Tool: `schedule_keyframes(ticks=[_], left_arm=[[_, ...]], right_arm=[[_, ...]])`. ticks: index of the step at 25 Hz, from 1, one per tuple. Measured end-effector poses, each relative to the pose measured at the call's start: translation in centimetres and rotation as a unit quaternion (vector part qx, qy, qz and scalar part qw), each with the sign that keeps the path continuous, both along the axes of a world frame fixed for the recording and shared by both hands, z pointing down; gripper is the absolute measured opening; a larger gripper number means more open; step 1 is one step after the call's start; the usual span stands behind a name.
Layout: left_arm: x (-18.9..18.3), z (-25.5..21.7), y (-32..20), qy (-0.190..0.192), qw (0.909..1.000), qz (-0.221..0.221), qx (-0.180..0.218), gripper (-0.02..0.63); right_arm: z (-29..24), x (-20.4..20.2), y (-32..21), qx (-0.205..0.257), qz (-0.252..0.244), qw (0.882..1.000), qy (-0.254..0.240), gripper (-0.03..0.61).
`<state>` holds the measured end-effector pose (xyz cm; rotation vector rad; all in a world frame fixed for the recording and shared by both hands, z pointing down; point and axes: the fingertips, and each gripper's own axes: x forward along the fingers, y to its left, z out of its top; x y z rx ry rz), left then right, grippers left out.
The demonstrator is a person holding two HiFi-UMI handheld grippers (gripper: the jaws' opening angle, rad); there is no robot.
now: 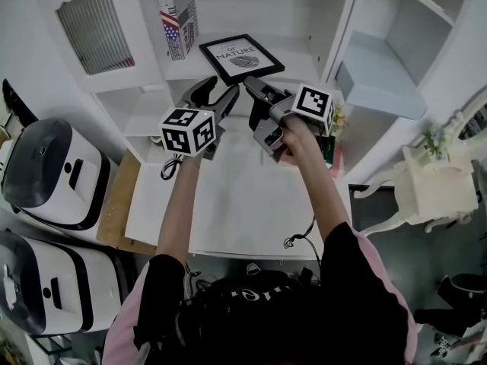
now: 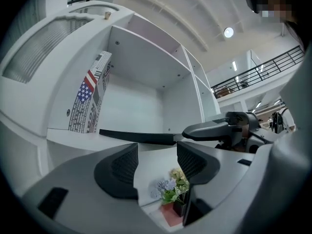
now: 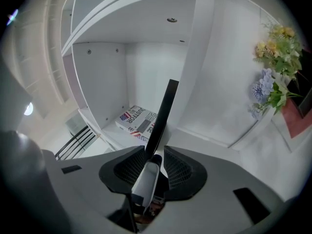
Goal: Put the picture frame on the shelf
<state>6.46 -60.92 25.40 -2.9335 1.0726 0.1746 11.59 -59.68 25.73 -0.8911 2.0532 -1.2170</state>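
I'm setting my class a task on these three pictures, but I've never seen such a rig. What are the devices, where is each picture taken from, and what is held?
There is no robot: a person holds a two-jaw gripper in each hand. One picture looks down from a camera on the person's head; the other two come from cameras riding on the grippers. The right gripper is shut on the edge of a black picture frame with a white print, held flat at the white shelf. The left gripper is open and empty. A flag-printed box stands on that shelf.
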Motion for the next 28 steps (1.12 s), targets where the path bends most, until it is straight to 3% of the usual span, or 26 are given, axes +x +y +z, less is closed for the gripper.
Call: schedule_keyframes(ticks=[5, 14, 21, 28], left_arm=[[-0.2, -0.5, 2.2, 0.019, 0.9997, 0.013, 0.0, 0.247], [-3.0, 2.9, 7.6, 0.019, 0.9992, 0.025, -0.025, 0.247], [-5.5, 5.3, 13.1, 0.0, 0.9983, 0.049, -0.033, 0.247], [-8.8, 9.5, 18.9, -0.001, 0.9969, 0.049, -0.061, 0.247]], right_arm=[[0.4, -0.5, 1.5, 0.02, -0.006, 0.999, 0.026, 0.117], [3.2, -2.6, 5.7, 0.092, -0.018, 0.982, 0.162, 0.106], [5.3, -5.1, 10.5, 0.169, -0.029, 0.949, 0.265, 0.103], [9.4, -6.7, 16.2, 0.197, -0.039, 0.915, 0.351, 0.103]])
